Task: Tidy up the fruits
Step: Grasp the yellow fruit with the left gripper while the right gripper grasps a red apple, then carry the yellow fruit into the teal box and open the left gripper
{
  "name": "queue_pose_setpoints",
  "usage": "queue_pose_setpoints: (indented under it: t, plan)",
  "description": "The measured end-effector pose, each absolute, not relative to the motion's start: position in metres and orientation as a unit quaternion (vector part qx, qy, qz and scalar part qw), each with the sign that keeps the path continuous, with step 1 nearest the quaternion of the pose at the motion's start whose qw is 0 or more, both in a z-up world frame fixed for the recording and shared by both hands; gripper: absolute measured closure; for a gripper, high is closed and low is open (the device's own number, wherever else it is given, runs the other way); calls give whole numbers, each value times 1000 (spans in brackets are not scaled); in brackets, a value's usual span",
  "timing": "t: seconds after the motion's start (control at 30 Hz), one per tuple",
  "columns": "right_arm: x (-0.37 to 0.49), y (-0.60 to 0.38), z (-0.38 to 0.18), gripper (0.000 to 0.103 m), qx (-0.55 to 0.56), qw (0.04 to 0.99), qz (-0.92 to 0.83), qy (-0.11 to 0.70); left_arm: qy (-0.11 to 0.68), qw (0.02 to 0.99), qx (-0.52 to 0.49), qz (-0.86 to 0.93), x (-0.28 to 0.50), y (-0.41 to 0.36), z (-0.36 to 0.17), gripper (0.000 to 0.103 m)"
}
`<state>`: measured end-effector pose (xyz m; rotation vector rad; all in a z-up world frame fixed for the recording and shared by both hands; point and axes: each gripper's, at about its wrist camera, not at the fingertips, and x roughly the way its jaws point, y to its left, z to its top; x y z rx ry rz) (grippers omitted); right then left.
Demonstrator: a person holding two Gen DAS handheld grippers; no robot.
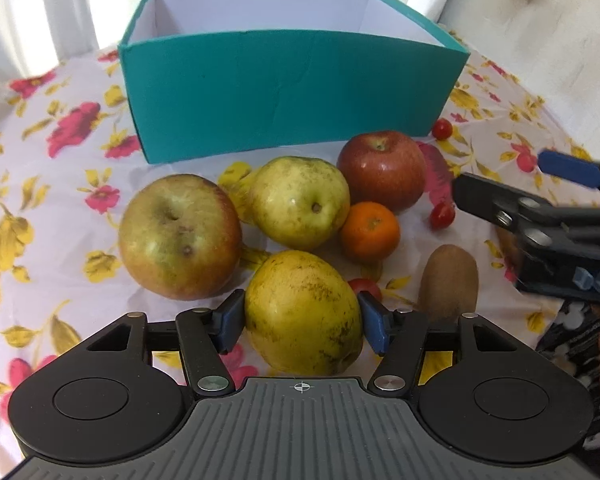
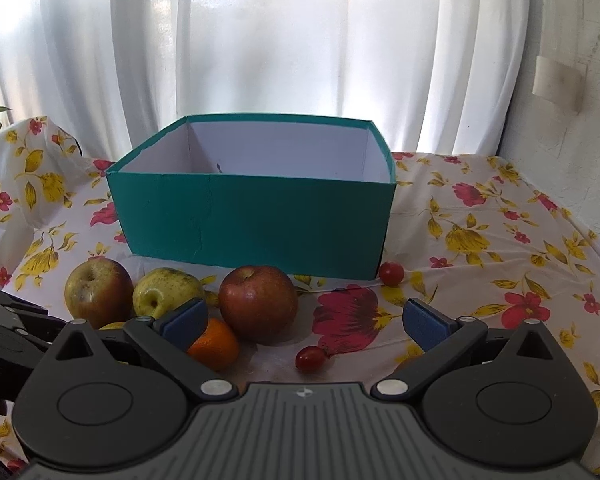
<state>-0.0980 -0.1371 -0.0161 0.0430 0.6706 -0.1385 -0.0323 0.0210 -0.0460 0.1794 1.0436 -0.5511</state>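
My left gripper (image 1: 302, 320) has its blue pads against both sides of a yellow pear (image 1: 300, 312) that rests on the floral cloth, nearest to me. Behind it lie a large green-red apple (image 1: 180, 236), a pale green pear (image 1: 300, 200), a red apple (image 1: 382, 170), a mandarin (image 1: 370, 230) and a kiwi (image 1: 448, 280). The teal box (image 1: 292, 92) stands open-topped behind the fruit; its white inside shows no fruit. My right gripper (image 2: 306, 324) hangs open over the cloth, right of the red apple (image 2: 258, 298), holding nothing.
Three cherry tomatoes lie loose: one by the box corner (image 2: 391, 273), one under the right gripper (image 2: 310, 358), one behind the held pear (image 1: 366, 286). White curtains hang behind the table. A wall (image 2: 580, 120) stands at the right.
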Motion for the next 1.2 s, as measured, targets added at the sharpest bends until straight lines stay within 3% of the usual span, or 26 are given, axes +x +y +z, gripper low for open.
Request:
queue_pose_setpoints:
  t: [0.07,0.23,0.4,0.63,0.97,1.2]
  plan:
    - [-91,-136,-19,1,14,939,-71,336,490,828,84,-260,-34,26,-41,38]
    - [-65,-133,-32,18,18,931,-63,358,483,835,81,-249,-36,36,-32,38]
    - [-43,-123,-44,20,11,928,-45,369,483,835,83,-248,-36,41,-28,38]
    - [-15,-117,-64,35,7,912,-30,409,483,835,85,-249,-36,43,-26,38]
    - [-2,-124,-75,35,26,904,-23,426,472,837,102,-258,-38,37,-19,38]
    - [-27,-141,-39,35,55,921,-34,384,436,856,102,-257,-31,34,15,38]
